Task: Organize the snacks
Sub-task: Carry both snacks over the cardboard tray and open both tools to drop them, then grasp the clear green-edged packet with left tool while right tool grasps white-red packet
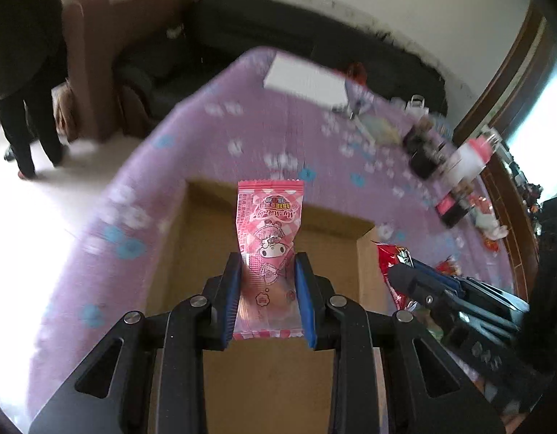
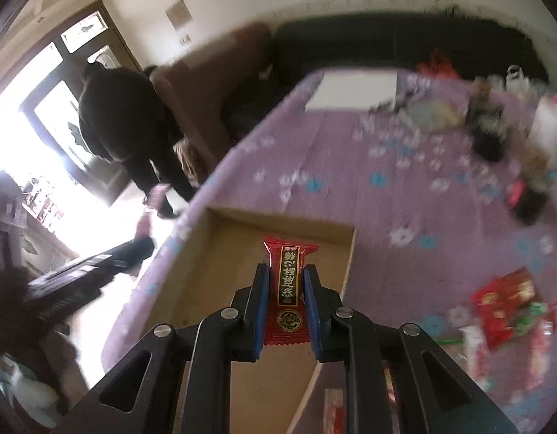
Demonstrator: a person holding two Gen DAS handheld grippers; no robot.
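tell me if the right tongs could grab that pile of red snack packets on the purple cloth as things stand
Probably not yet: the right tongs are shut on a red candy bar above the cardboard box. The red snack packets lie unobstructed on the purple cloth.

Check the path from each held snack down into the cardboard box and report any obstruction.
Nothing visible blocks either drop. The pink snack packet in the left tool and the red candy bar in the right tool both sit over the open cardboard box, whose visible floor looks bare.
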